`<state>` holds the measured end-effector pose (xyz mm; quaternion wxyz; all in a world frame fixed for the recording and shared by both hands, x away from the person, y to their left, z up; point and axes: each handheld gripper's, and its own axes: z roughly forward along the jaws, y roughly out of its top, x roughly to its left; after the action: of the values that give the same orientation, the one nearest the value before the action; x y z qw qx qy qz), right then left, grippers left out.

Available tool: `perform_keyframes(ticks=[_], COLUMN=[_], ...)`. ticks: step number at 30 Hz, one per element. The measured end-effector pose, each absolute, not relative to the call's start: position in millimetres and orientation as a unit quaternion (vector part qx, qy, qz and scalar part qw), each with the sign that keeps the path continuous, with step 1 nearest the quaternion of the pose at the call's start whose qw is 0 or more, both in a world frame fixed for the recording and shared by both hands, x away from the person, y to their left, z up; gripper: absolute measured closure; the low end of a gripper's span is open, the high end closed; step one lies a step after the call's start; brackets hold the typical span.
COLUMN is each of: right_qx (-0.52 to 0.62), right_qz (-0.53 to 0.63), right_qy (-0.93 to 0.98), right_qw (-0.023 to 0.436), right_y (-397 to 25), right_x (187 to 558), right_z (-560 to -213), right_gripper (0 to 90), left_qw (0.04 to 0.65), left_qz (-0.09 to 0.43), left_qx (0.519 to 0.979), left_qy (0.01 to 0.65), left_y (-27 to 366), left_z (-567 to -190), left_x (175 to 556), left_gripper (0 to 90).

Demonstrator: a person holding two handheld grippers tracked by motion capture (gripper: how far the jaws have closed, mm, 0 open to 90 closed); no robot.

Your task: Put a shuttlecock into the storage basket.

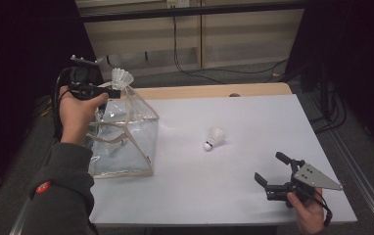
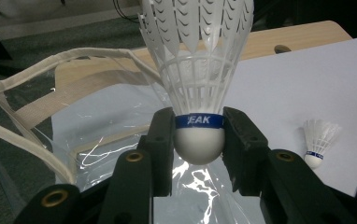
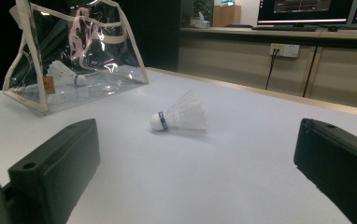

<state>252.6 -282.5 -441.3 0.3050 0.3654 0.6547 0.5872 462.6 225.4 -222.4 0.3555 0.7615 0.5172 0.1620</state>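
White shuttlecock (image 2: 198,79) sat clamped at cork in left gripper (image 2: 198,140), feathers up, above clear tote bag (image 1: 126,137) mouth. Advice: centre over opening, lower, then release. Right gripper (image 1: 273,171) idled with jaws spread; second shuttlecock (image 1: 215,138) lay on table (image 1: 253,117).

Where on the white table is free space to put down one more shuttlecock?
Bare room: the white table right of the lying shuttlecock, and between it and the right gripper. Crowded: the left edge, where the clear bag stands.

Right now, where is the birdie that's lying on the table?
In the high view the loose shuttlecock lies on its side mid-table on the white sheet, right of the clear bag and up-left of the open right gripper.
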Motion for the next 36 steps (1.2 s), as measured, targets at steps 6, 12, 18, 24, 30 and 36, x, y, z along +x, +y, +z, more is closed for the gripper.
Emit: perform_keyframes(ticks=[6,12,18,24,30,36], right_qx=[0.366,0.366,0.366,0.365,0.366,0.366], right_qz=[0.587,0.587,0.588,0.588,0.588,0.587], right_qy=[0.654,0.654,0.654,0.654,0.654,0.654], right_qw=[0.305,0.305,0.304,0.305,0.304,0.304], right_y=[-282.4,-282.7,-282.0,-282.5,-282.1,-282.4], right_x=[252.6,252.5,252.5,252.8,252.6,252.7], right_z=[-441.3,-441.2,-441.3,-441.5,-441.5,-441.6], right_gripper=[0.4,0.4,0.4,0.4,0.4,0.4], left_qw=[0.354,0.352,0.348,0.344,0.339,0.336], left_qz=[0.165,0.169,0.176,0.181,0.182,0.183], left_qx=[0.758,0.754,0.750,0.746,0.742,0.740], left_qy=[0.522,0.528,0.535,0.541,0.549,0.554], left_y=[228.0,231.3,234.3,236.2,238.4,239.1], left_z=[-223.0,-223.8,-225.2,-227.9,-233.1,-236.7], left_x=[463.8,464.3,465.7,467.5,469.4,470.2], left_gripper=[65.7,65.7,65.7,65.7,65.7,65.7])
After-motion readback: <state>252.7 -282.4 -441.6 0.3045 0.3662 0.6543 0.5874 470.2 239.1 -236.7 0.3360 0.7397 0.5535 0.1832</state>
